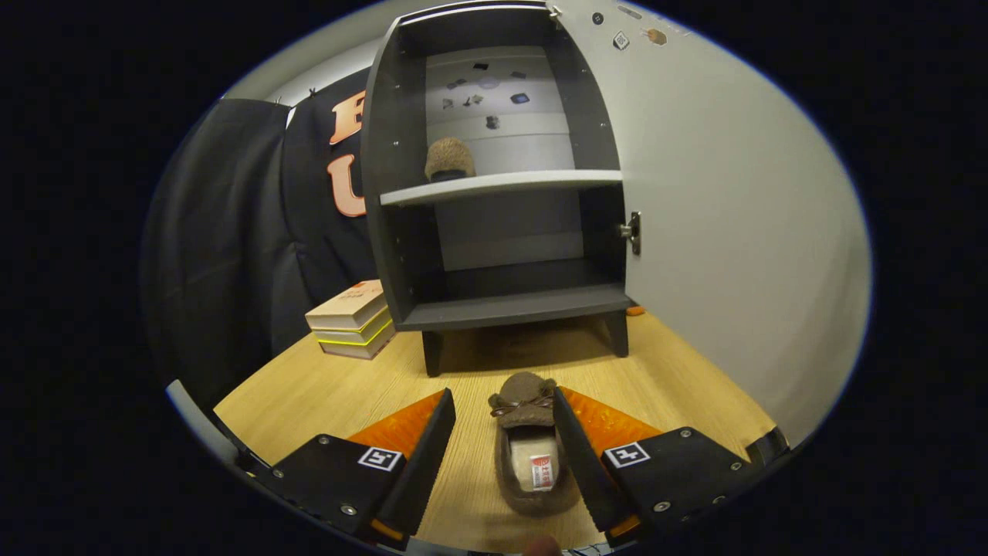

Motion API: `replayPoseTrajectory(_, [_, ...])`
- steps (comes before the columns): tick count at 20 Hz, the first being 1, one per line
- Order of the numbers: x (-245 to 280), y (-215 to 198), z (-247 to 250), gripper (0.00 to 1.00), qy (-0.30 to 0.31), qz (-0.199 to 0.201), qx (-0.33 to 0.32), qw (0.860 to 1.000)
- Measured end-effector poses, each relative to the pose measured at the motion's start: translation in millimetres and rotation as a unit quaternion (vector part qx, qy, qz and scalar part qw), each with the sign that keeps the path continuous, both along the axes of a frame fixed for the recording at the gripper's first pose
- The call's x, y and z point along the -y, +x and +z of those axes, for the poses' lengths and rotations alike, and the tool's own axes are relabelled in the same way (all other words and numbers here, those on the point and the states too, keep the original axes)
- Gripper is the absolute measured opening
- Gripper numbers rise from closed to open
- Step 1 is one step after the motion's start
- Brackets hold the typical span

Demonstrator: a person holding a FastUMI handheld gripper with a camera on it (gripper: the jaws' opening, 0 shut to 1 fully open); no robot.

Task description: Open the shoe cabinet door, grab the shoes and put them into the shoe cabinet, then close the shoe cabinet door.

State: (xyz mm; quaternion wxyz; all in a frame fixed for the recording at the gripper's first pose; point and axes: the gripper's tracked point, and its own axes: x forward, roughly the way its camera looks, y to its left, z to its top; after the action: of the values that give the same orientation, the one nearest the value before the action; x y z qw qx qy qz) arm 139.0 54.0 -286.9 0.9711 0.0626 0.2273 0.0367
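A small brown slipper (531,444) with a bow lies on the wooden table (324,386), toe toward the cabinet, between my fingers. My gripper (502,405) is open; the right finger sits close against the slipper's side, the left finger stands well apart from it. Just beyond stands the dark shoe cabinet (502,193), its door (733,216) swung wide to the right. A second brown slipper (449,161) rests on the cabinet's upper shelf (532,183). The lower compartment holds nothing I can see.
A stack of books (352,318) lies on the table left of the cabinet's foot. The open door forms a tall pale wall along the right side. Black cloth hangs behind and to the left.
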Motion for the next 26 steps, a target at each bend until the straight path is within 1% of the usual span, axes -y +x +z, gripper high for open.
replayPoseTrajectory(2, [-4, -6, -11, 0.80, -0.002, 0.016, -0.021, 1.000])
replayPoseTrajectory(6, [-3, -20, -34, 0.81, -0.010, 0.034, -0.069, 0.997])
replayPoseTrajectory(8, [-5, -16, -35, 0.81, -0.010, 0.043, -0.069, 0.997])
replayPoseTrajectory(11, [-3, -13, -47, 0.78, -0.027, 0.059, -0.081, 0.995])
replayPoseTrajectory(14, [1, -2, -51, 0.78, -0.023, 0.058, -0.088, 0.994])
replayPoseTrajectory(16, [0, 4, -62, 0.76, -0.012, 0.056, -0.105, 0.993])
replayPoseTrajectory(19, [2, 14, -69, 0.65, 0.000, 0.054, -0.112, 0.992])
replayPoseTrajectory(20, [3, 17, -69, 0.62, 0.005, 0.051, -0.113, 0.992])
replayPoseTrajectory(21, [5, 23, -71, 0.54, 0.002, 0.044, -0.112, 0.993])
replayPoseTrajectory(22, [10, 27, -74, 0.48, -0.005, 0.036, -0.113, 0.993])
replayPoseTrajectory(24, [10, 30, -78, 0.25, -0.008, 0.027, -0.120, 0.992])
replayPoseTrajectory(25, [9, 32, -79, 0.20, -0.006, 0.027, -0.121, 0.992])
replayPoseTrajectory(26, [7, 30, -78, 0.19, -0.001, 0.033, -0.125, 0.992])
